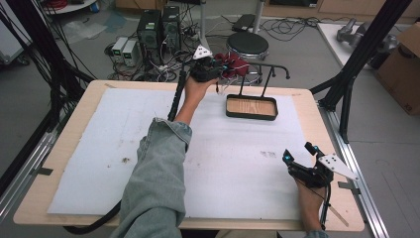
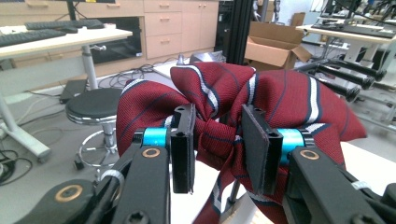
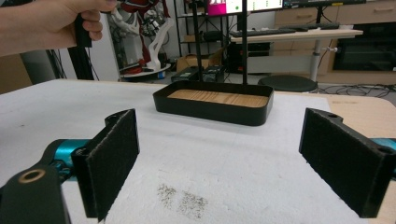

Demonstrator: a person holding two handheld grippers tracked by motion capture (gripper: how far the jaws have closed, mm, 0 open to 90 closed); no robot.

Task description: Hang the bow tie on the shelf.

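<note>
A dark red necktie with white and navy stripes (image 2: 285,98) is bunched up between the jaws of my left gripper (image 2: 217,149), which is shut on it. In the high view this left gripper (image 1: 222,68) holds the tie (image 1: 236,63) in the air over the table's far edge, just left of the top bar (image 1: 270,66) of a black stand. The stand's tray (image 1: 251,115) has a wooden floor and sits on the white sheet. My right gripper (image 1: 297,151) rests near the front right, jaws wide open and empty. The right gripper (image 3: 219,163) faces the tray (image 3: 212,112).
A white foam sheet (image 1: 99,139) covers most of the wooden table (image 1: 64,124). Behind the table stand a round stool (image 1: 247,45), computer towers (image 1: 158,27) and loose cables. A cardboard box (image 1: 403,64) and black frame posts (image 1: 364,49) are at the right.
</note>
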